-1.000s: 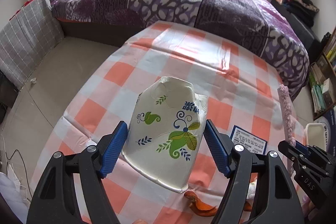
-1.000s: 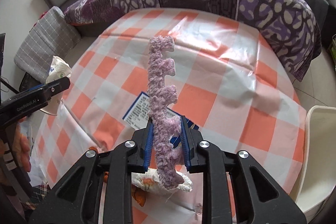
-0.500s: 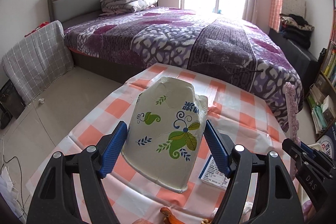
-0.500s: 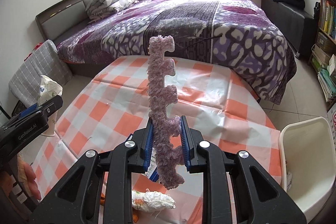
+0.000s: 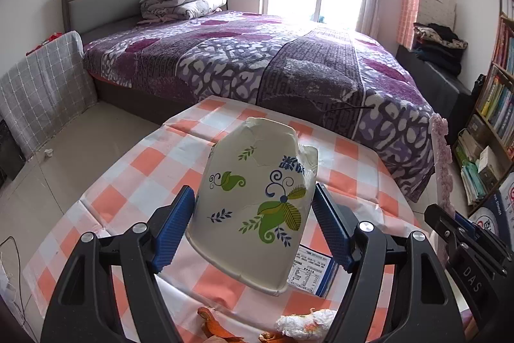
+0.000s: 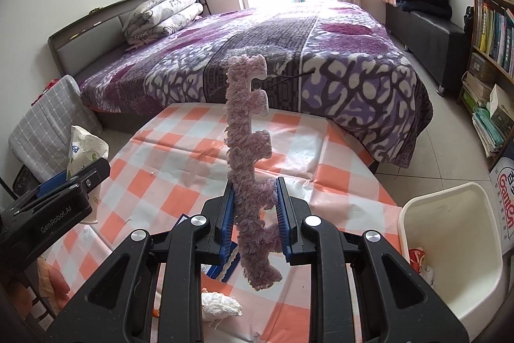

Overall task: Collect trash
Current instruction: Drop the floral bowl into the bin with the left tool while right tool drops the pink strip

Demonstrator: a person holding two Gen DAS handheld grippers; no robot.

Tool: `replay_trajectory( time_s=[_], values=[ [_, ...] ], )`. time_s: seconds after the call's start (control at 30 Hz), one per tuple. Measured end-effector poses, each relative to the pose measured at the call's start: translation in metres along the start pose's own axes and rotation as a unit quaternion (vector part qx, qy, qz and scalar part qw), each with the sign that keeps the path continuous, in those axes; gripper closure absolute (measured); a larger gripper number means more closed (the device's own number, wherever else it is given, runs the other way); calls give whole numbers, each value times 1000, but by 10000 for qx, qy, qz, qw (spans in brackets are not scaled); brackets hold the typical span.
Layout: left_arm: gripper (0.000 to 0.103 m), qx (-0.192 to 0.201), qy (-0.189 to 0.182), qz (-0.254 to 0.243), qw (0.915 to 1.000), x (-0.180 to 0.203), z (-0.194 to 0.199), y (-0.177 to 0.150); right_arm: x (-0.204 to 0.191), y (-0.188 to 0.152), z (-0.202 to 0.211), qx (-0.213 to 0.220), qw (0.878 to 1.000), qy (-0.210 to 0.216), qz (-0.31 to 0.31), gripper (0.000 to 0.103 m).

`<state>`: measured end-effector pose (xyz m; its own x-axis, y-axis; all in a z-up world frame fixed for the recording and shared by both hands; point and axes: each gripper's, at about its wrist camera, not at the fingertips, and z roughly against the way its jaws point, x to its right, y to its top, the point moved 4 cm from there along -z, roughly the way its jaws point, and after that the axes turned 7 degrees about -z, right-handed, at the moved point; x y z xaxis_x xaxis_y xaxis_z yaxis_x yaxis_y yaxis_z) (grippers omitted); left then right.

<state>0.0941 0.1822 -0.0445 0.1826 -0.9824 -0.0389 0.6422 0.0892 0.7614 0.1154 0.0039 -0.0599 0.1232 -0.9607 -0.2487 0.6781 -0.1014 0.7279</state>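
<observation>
My left gripper (image 5: pixel 253 227) is shut on a crushed white paper cup (image 5: pixel 257 208) with green leaf print, held above the checked table (image 5: pixel 160 169). My right gripper (image 6: pixel 253 214) is shut on a fuzzy purple strip (image 6: pixel 247 150) that stands upright; the strip also shows at the right edge of the left wrist view (image 5: pixel 441 163). On the table lie a blue and white packet (image 5: pixel 313 270), a crumpled white tissue (image 6: pixel 218 304) and orange peel (image 5: pixel 213 323). A white bin (image 6: pixel 449 246) stands at the table's right side, with some trash inside.
A bed with a purple cover (image 6: pixel 289 60) lies beyond the table. A bookshelf (image 6: pixel 491 37) and a dark bench (image 6: pixel 430 34) line the right wall. A grey checked cushion (image 5: pixel 41 92) leans at the left. Tiled floor (image 5: pixel 64 150) surrounds the table.
Both grippers have lifted and tilted up from the table with the cup and the purple strip still held; the bin has come further into the right view.
</observation>
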Motion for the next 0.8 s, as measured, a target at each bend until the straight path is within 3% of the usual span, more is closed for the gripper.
replay_trajectory(
  time_s=[0.47, 0.67, 0.8],
  values=[
    [30, 32, -324, -117, 9994, 41, 7, -2, 77, 19, 32, 270, 9948, -629, -754, 80],
    [30, -6, -422, -292, 9987, 59, 9, -9, 125, 27, 53, 460, 9859, -1037, -1231, 79],
    [30, -89, -483, -342, 9982, 73, 7, -14, 154, 27, 67, 562, 9749, -1570, -1476, 75]
  ],
)
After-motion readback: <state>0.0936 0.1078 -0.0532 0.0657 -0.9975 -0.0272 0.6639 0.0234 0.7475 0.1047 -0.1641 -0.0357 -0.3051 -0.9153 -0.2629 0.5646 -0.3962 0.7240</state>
